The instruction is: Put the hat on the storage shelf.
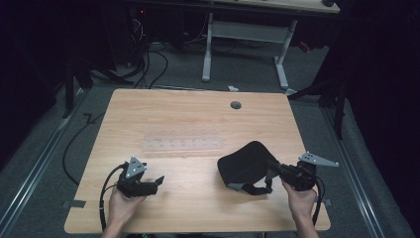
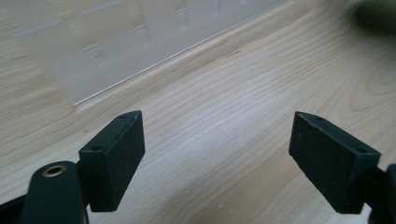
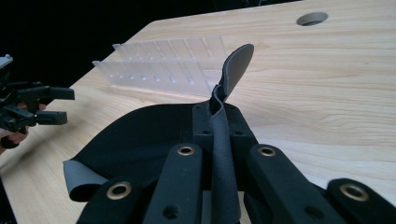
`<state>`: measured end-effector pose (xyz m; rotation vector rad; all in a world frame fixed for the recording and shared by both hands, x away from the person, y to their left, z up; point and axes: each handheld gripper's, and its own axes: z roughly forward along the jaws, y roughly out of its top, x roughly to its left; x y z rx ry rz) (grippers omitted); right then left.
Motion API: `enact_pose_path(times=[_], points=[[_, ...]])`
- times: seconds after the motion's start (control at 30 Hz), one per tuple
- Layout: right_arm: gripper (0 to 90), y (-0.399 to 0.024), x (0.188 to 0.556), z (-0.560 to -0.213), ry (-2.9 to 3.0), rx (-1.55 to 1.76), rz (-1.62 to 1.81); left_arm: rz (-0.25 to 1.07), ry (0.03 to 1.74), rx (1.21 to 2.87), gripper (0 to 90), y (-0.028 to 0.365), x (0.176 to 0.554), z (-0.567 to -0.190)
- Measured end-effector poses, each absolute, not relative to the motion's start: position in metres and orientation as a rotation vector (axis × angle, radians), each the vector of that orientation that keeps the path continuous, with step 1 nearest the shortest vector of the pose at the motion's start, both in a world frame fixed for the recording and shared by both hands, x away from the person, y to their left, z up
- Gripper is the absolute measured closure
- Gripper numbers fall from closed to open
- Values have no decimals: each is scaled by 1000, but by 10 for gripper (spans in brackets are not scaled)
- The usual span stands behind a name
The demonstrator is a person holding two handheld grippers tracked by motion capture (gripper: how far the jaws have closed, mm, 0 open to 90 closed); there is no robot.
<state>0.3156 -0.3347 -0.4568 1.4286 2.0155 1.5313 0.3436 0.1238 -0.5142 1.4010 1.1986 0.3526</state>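
A black fabric piece with grey lining lies on the right half of the wooden table. My right gripper is shut on a grey-lined flap at its right edge. In the right gripper view the jaws pinch that flap, which stands up above them, while the black body spreads out to the left. My left gripper hovers low over the front left of the table, open, with bare wood between its pads. It also appears far left in the right gripper view.
A clear plastic compartment tray lies flat mid-table, just beyond the left gripper and behind the fabric. A round cable hole sits near the far edge. Cables and a white desk frame stand on the floor beyond.
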Motion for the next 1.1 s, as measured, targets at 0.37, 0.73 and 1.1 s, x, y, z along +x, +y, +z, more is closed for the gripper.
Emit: enact_pose_path(times=[0.37,0.73,1.1], points=[[866,-320,315,-457,2044,1410,1558,282,1078,1495,173,82,325,-507],[866,-310,311,-457,2059,1399,1591,221,964,1517,185,48,315,-493],[865,-284,317,-456,2122,1357,1616,209,890,1583,197,29,304,-492]])
